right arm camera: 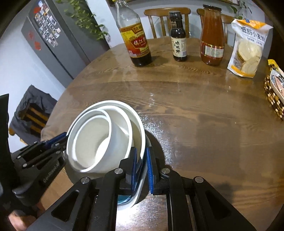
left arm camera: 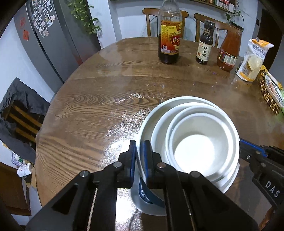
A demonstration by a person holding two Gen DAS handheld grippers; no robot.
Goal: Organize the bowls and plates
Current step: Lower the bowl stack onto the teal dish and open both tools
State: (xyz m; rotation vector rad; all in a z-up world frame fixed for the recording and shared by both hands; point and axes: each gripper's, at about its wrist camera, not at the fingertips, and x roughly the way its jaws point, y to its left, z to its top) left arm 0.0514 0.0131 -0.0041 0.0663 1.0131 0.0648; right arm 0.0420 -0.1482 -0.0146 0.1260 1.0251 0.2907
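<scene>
I have both jaws clamped on opposite rims of the outer bowl [left arm camera: 147, 124], left gripper [left arm camera: 140, 160] and right gripper [right arm camera: 142, 165]; nested ceramic, heavy, slick, breakable.

A round, glossy brown wooden desk [left arm camera: 110, 85] with bold grain fills the space ahead of the jaws, catching pale glare from overhead light. Beyond its far edge stand two brown wooden chairs [right arm camera: 166, 13] against a pale blue-grey wall [left arm camera: 131, 24]. Far left of the jaws rises a tall dark grey refrigerator [left arm camera: 53, 40] covered in small photos, with trailing green leaves [left arm camera: 85, 17] beside it.
</scene>
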